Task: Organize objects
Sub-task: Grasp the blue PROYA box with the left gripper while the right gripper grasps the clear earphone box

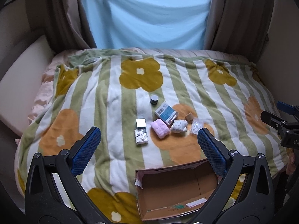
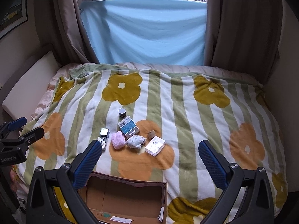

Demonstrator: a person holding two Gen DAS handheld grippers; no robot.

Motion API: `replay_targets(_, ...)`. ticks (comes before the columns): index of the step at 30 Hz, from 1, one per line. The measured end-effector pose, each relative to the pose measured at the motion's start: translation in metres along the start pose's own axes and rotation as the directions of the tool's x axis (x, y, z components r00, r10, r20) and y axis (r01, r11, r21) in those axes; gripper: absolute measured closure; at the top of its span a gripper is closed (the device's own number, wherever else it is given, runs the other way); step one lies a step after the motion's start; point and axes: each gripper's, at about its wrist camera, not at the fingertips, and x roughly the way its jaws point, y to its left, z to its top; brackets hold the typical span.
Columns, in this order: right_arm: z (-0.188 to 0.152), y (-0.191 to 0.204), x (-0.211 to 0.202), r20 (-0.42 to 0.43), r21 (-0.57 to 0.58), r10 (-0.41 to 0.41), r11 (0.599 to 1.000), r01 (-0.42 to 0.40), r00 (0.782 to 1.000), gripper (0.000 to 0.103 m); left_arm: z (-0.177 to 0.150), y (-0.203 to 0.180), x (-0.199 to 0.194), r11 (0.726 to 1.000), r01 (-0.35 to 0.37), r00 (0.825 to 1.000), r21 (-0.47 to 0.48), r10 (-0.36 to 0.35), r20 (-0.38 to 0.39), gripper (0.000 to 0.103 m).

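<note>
Bedroom scene, bed under flowered striped blanket (image 1: pixel 186 85). Left gripper (image 1: pixel 149 149) hovered wide apart, empty, above open cardboard box (image 1: pixel 168 188) at near edge; right gripper (image 2: pixel 149 156) likewise wide, empty, alongside. Beyond them a cluster mid-blanket: patterned card box (image 1: pixel 141 136), silver tin (image 1: pixel 140 122), pink towel roll (image 1: pixel 160 128), blue-white carton (image 1: pixel 166 113), dark jar (image 1: pixel 154 99), clear packet (image 1: pixel 196 125). Blue sheet (image 2: pixel 145 31) covered window between brown curtains.
</note>
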Motion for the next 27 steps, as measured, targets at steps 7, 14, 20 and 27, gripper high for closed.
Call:
replay_targets(7, 0.004, -0.009, 0.05, -0.071, -0.077, 0.041, 0.996, -0.046, 0.997, 0.001, 0.01, 0.017, 0.071, 0.988, 0.085, 0.994, 0.126, -0.076, -0.075, 0.001)
replay_targets(14, -0.004, -0.02, 0.127, -0.152, -0.197, 0.076, 0.975, -0.106, 0.986, 0.001, 0.005, 0.041, 0.177, 0.971, 0.189, 0.973, 0.147, -0.165, -0.16, 0.001)
replay_targets(20, -0.029, -0.024, 0.206, -0.247, -0.266, 0.089, 0.951, -0.156, 0.965, 0.001, -0.016, 0.051, 0.271, 0.956, 0.238, 0.951, 0.171, -0.193, -0.243, 0.001)
replay_targets(27, -0.058, -0.027, 0.279, -0.317, -0.341, 0.087, 0.919, -0.199, 0.944, 0.001, -0.035, 0.053, 0.346, 0.924, 0.287, 0.931, 0.251, -0.208, -0.3, 0.006)
